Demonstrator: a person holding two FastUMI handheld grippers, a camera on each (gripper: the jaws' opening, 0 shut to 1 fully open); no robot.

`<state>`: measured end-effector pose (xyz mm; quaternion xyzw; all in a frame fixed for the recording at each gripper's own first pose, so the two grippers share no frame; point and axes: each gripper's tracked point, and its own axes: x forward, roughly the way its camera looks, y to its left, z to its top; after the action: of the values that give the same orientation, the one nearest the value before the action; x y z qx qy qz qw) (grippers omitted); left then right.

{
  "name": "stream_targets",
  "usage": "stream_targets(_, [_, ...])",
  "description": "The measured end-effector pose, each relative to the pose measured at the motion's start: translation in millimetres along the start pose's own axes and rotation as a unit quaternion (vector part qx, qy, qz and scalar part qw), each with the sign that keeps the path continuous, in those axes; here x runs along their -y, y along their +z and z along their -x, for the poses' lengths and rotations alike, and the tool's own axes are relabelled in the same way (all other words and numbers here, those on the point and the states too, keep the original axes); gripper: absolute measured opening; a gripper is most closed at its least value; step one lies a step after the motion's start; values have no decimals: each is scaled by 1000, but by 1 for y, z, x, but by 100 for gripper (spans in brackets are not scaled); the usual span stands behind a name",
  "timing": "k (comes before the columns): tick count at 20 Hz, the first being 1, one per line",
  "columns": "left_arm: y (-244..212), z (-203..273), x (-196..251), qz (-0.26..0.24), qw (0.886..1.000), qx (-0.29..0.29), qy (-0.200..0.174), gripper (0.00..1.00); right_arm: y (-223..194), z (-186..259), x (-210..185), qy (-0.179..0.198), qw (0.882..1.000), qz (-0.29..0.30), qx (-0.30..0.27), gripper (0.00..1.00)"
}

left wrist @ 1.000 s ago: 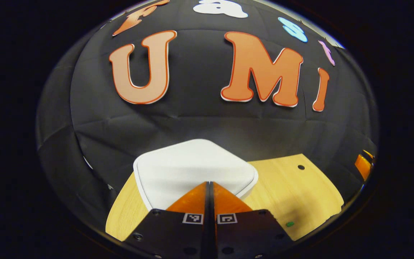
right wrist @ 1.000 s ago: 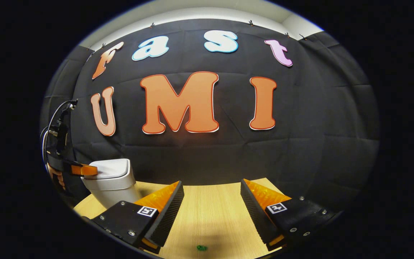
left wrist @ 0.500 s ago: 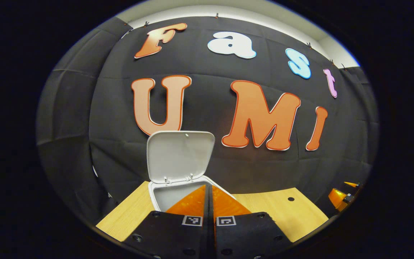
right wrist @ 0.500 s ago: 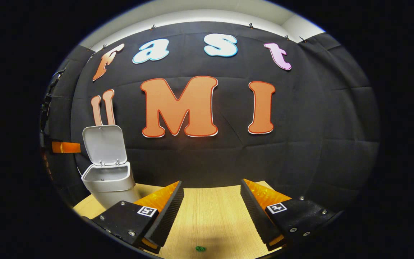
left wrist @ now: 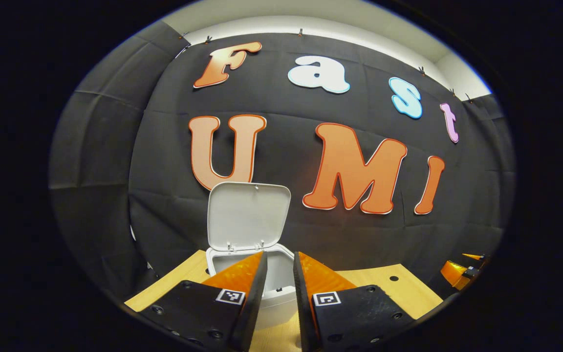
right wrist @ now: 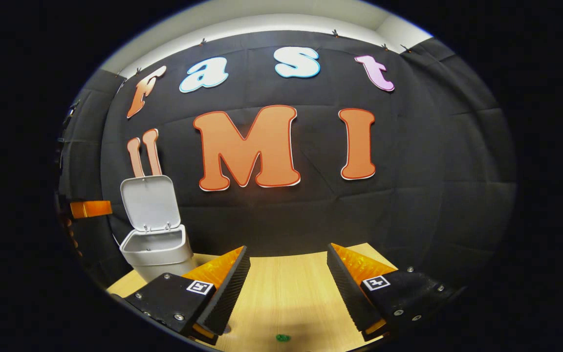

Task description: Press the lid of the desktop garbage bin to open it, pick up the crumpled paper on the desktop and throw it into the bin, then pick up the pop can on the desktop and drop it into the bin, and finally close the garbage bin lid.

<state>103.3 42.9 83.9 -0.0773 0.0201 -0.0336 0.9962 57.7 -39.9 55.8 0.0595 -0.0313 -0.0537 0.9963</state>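
My left gripper (left wrist: 279,274) has its fingers a narrow gap apart with nothing between them, and just beyond the tips sits the white garbage bin (left wrist: 274,288) — its lid (left wrist: 248,215) standing upright at the back. From here the other gripper's tips (left wrist: 460,269) poke in far off to my right. My right gripper (right wrist: 289,274) is spread wide over bare wooden tabletop (right wrist: 286,283), holding nothing; a small green speck (right wrist: 282,337) lies on the wood between and just short of its fingers. The bin (right wrist: 157,249) stands well off to its left, lid (right wrist: 149,203) up, with the left gripper's tip (right wrist: 91,209) hovering beside it.
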Motion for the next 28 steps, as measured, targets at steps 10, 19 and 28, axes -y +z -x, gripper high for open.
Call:
stream_targets(10, [-14, 8, 25, -25, 999, 2, -31, 95, -30, 2, -12, 41, 996, 75, -39, 95])
stream_targets(19, [-59, 9, 37, -12, 997, -38, -66, 93, -125, -1, 13, 47, 979, 106, -170, 95])
stream_targets(28, [-86, 9, 17, -27, 995, -74, -58, 95, -266, 10, 17, 70, 933, 108, -337, 96])
